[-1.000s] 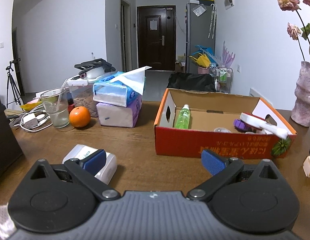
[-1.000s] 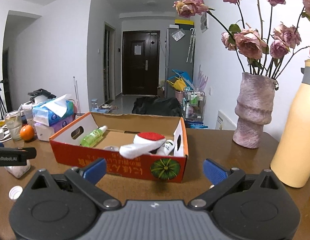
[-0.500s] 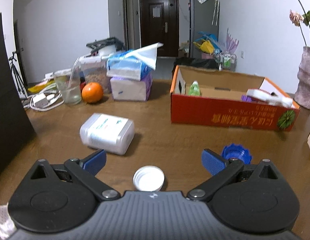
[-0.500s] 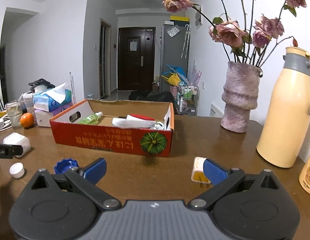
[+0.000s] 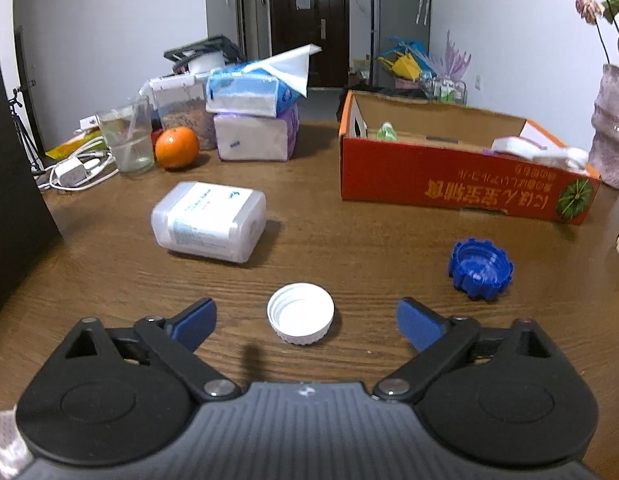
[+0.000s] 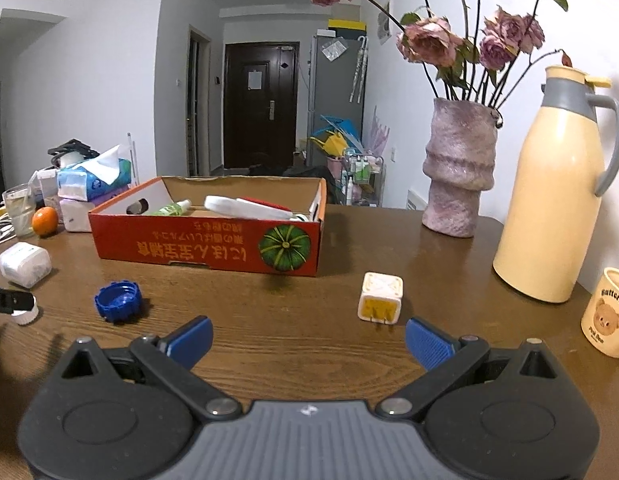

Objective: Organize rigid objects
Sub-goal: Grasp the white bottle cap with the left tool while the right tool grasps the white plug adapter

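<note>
A white screw cap [image 5: 300, 318] lies mouth up on the brown table, between the blue pads of my left gripper [image 5: 305, 313]. The jaws are closing but stand clear of the cap on both sides. A blue ridged cap [image 5: 480, 269] lies to the right, and a white plastic bottle [image 5: 208, 227] lies on its side further back on the left. The red cardboard box [image 5: 465, 184] holds a green bottle and white items. My right gripper [image 6: 309, 336] is open and empty, low over the table. A small white and yellow cube [image 6: 380, 298] stands just beyond its right finger; the blue cap [image 6: 118, 301] is off to its left.
Stacked tissue packs [image 5: 253, 120], an orange [image 5: 176, 147], a glass [image 5: 127, 142] and chargers with cables [image 5: 75, 168] crowd the back left. A pink vase [image 6: 459, 168], a cream thermos jug [image 6: 549, 200] and a bear mug [image 6: 607, 316] stand on the right.
Both grippers drew back from the red box and sank toward the table. The white cap came between the left pads, which narrowed slightly. The cube came into view by the right gripper.
</note>
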Tool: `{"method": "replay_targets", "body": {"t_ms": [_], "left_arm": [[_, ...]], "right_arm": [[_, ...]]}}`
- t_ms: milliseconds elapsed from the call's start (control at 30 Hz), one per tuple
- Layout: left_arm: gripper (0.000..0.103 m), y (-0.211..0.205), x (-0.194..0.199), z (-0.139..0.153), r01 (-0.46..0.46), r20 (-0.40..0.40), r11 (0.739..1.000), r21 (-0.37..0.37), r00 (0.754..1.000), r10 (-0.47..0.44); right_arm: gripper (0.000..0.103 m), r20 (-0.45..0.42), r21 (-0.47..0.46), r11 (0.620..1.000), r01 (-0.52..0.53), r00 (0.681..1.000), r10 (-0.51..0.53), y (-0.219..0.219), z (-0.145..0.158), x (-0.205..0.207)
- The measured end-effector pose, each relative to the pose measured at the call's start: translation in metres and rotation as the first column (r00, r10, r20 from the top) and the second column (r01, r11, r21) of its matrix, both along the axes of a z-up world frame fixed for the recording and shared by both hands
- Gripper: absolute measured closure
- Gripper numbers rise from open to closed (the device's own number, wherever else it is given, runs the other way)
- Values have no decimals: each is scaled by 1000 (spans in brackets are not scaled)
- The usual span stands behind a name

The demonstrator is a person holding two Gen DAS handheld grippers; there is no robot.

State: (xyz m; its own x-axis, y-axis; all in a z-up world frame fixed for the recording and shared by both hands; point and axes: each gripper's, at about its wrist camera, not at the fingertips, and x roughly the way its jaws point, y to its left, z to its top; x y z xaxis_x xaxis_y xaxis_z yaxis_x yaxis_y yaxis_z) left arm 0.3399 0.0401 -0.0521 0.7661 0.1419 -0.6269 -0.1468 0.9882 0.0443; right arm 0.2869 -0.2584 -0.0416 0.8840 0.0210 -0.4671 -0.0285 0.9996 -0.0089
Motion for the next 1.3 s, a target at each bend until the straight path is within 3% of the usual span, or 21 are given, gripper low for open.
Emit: {"method": "replay_targets", "body": {"t_ms": [300,467,900,1300], "left_arm": [[35,6,16,-13,0,-48,1000,-20,999,-1],[61,5,19,-15,24,-51,999,-39,998,-26],[62,1,9,-5,55,13,997,-44,998,-55],[62,3,5,7,44,76,999,-32,996,-42]], "right_arm": [[0,-10,5,1000,10,1000,-10,-2,-4,2],[0,-13,4,1000,15,1000,-15,-2,-5,3],[0,-19,7,999,31,999,-31,-6,-8,8],[2,3,-2,992,125,992,-125,-28,-16,36]]}}
